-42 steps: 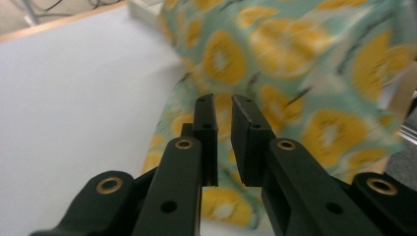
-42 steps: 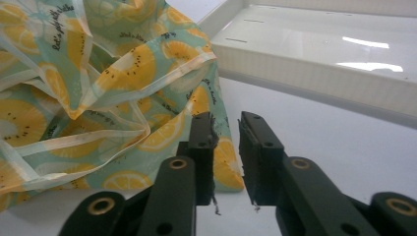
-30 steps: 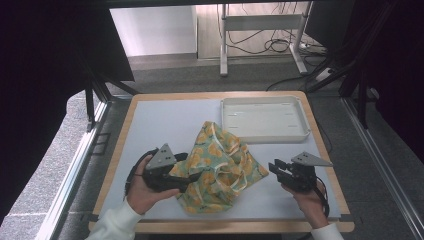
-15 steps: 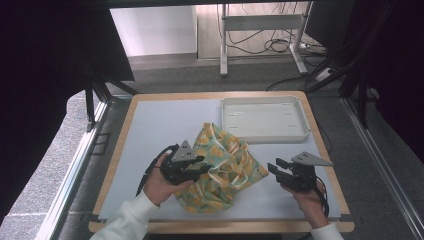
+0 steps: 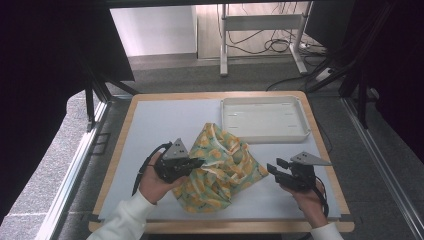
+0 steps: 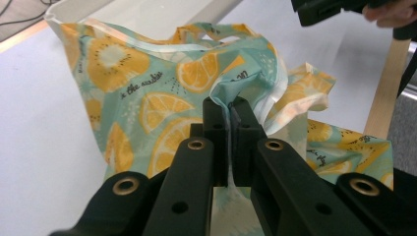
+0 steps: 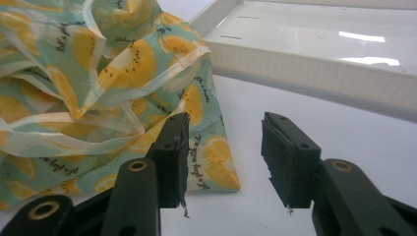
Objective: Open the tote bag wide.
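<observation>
A crumpled teal cloth [image 5: 222,167] printed with orange slices lies in the middle of the table. My left gripper [image 5: 200,162] is at its left edge. In the left gripper view, my left gripper [image 6: 228,105] has just closed and is shut on a raised fold of the cloth [image 6: 147,98]. My right gripper [image 5: 273,168] rests on the table just right of the cloth. In the right gripper view, my right gripper [image 7: 223,142] stands open; its jaws have just been opening, with nothing between them. The cloth's corner [image 7: 216,167] lies just beyond its left finger.
A shallow white tray [image 5: 264,136] stands at the back right, close behind the cloth; its wall [image 7: 305,64] is ahead of my right gripper. A pale mat [image 5: 165,120] covers the wooden table. Bare mat lies to the left and along the front.
My left gripper moved right onto the cloth's edge and closed on a fold. The right gripper's jaws have spread wider; that hand stayed in place.
</observation>
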The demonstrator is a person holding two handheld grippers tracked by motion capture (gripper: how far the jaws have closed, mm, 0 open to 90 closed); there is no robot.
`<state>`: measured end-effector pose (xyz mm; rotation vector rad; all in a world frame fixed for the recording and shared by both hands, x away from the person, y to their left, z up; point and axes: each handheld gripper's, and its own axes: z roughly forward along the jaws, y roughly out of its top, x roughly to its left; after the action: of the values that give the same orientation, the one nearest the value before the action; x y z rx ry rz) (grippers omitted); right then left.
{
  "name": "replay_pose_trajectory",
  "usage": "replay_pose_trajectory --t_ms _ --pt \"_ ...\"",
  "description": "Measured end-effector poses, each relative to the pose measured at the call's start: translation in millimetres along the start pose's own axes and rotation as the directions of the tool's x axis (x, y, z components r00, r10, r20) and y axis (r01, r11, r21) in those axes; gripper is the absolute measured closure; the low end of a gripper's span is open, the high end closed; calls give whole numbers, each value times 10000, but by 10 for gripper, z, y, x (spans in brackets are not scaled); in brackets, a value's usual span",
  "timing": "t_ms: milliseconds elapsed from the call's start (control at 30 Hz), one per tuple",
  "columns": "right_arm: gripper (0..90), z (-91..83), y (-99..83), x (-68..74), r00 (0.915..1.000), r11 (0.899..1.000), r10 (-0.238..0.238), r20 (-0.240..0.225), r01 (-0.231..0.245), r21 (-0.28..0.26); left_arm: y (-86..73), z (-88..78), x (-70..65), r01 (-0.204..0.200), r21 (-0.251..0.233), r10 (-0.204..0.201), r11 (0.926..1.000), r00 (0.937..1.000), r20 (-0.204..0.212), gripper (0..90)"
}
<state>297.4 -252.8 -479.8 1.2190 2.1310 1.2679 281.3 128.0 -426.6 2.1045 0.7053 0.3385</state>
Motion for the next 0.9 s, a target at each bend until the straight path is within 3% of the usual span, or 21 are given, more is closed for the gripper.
replay_pose_trajectory --t_ms 533,733,900 --pt "480 83 -2 66 9992 9993 -241 -309 250 272 -92 -361 197 848 -832 -861 9929 9962 -119 899" --pt "443 214 45 221 9923 9945 -889 -857 933 483 -157 -479 272 1145 -1026 -1180 9881 9926 -285 899" --pt "419 301 45 279 9882 9913 -1042 -1127 1123 689 -203 -536 324 1345 -1117 -1393 9846 9896 -364 900"
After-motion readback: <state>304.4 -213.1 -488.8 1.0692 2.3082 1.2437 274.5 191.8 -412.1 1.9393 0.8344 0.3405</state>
